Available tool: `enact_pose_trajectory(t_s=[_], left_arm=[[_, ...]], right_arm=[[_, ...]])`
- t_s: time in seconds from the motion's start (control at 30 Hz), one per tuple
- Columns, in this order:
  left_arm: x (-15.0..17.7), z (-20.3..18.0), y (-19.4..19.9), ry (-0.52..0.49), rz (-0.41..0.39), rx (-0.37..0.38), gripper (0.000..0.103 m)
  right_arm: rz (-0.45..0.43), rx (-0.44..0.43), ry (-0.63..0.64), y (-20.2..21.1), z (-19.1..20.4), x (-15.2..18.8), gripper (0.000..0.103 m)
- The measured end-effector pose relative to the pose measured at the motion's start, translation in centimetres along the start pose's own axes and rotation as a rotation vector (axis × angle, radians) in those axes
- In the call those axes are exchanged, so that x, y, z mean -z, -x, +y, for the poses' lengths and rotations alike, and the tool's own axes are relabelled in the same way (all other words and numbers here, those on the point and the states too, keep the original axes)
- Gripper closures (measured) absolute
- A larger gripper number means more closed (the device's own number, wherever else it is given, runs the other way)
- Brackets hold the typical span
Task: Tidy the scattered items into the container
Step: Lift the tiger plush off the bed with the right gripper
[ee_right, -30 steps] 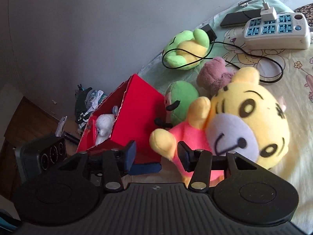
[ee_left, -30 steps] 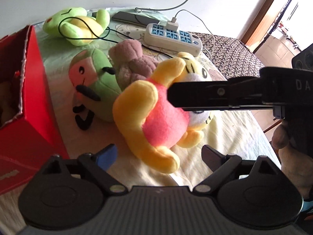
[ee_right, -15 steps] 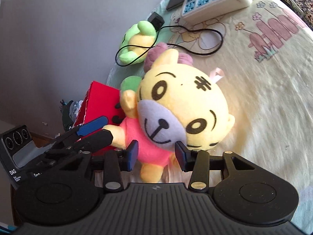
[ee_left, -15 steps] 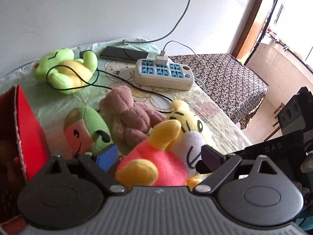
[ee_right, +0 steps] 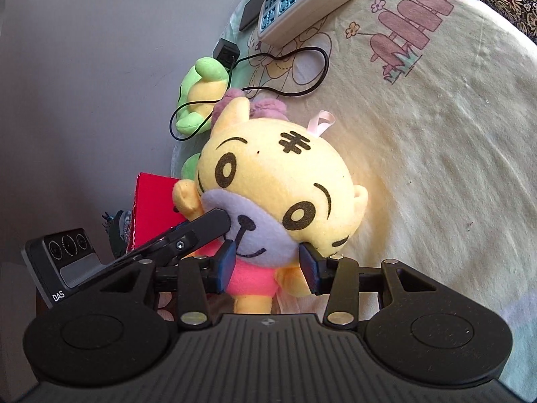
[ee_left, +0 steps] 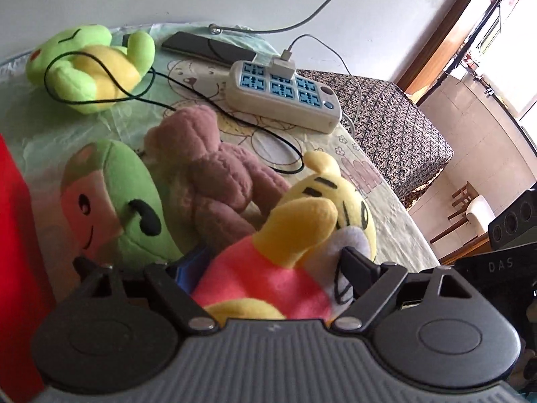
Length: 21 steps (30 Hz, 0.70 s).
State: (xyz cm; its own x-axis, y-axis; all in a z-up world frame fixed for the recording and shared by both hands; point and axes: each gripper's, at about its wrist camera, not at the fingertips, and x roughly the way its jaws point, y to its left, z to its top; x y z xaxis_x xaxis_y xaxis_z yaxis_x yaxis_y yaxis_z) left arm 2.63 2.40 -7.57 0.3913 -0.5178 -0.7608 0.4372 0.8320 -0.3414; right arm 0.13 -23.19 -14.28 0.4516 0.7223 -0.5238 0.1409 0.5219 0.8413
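Both hand-held grippers at the yellow tiger plush, on the printed sheet beside the red box.

The right hand-held gripper has its pads pressed on the yellow tiger plush at the chin. The left hand-held gripper is closing around the plush's pink body, its pads not clearly pressing. Just behind lie a round green plush and a brown plush; the red box stands hard at the left. Farther back, a black cable loops over a green frog plush, near a power strip and phone. Open sheet lies to the right, up to the bed's edge.
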Motion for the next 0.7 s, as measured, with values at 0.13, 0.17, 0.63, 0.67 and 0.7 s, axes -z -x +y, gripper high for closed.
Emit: enact_pose_trajectory(t_s=[0.13,0.17,0.63,0.67,0.7], left_arm=[[0.0,0.1,-0.1,0.005,-0.003,-0.002,0.016],[0.0,0.2,-0.1,0.013,-0.008,-0.008,0.016],[1.0,-0.3,0.1,0.017,-0.001,0.007,0.016],[1.2,-0.6,0.1,0.005,-0.002,-0.003,0.016],[1.3,-0.7,0.1,-0.004,-0.001,-0.009,0.016]], right_arm=[[-0.018,-0.004,-0.009,-0.6,-0.1,-0.1,0.058],[-0.024,-0.007,-0.020,-0.9,-0.2,-0.2,0.058],[-0.040,-0.014,-0.090,-0.2,-1.8,0.3,0.057],[-0.043,-0.013,-0.100,-0.2,-2.0,0.3,0.057],[-0.046,-0.013,-0.109,-0.2,-2.2,0.3,0.057]])
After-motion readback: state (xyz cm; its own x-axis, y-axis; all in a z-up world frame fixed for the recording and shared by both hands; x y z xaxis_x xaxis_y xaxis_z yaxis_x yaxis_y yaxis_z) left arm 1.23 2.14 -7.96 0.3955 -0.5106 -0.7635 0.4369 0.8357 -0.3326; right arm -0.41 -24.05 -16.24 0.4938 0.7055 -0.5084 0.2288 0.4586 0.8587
